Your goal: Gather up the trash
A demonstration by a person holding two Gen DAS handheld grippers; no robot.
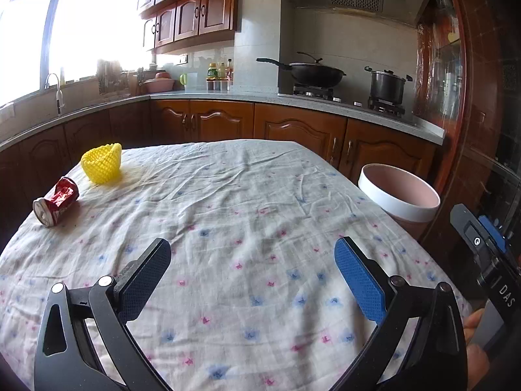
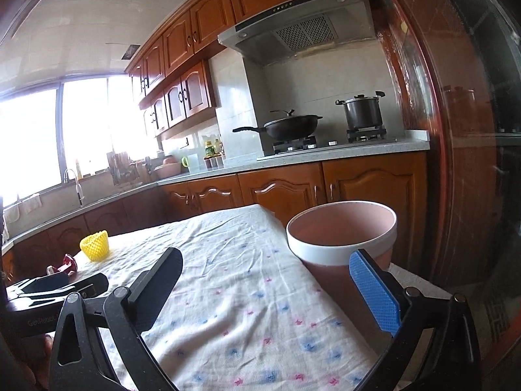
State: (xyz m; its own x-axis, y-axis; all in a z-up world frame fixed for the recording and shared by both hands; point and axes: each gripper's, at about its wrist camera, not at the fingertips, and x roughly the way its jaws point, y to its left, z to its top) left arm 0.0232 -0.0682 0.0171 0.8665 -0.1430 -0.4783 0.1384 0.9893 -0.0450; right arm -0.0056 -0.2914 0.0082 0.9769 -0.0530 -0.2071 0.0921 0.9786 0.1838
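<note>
A crushed red can point(image 1: 57, 205) lies on its side at the table's far left edge. A yellow foam fruit net point(image 1: 101, 162) stands just behind it. Both also show in the right wrist view, the net point(image 2: 94, 246) clearly and the can point(image 2: 66, 264) partly hidden behind the left gripper's body. A pink bin with a white rim point(image 1: 399, 195) stands off the table's right side, and is close in the right wrist view point(image 2: 342, 231). My left gripper point(image 1: 252, 257) is open and empty over the near table. My right gripper point(image 2: 265, 268) is open and empty, near the bin.
The table wears a white cloth with small flowers point(image 1: 247, 202). Behind it runs a kitchen counter point(image 1: 228, 96) with a wok point(image 1: 312, 73) and a pot point(image 1: 387, 86) on the hob. A wooden door frame point(image 1: 469, 97) stands at the right.
</note>
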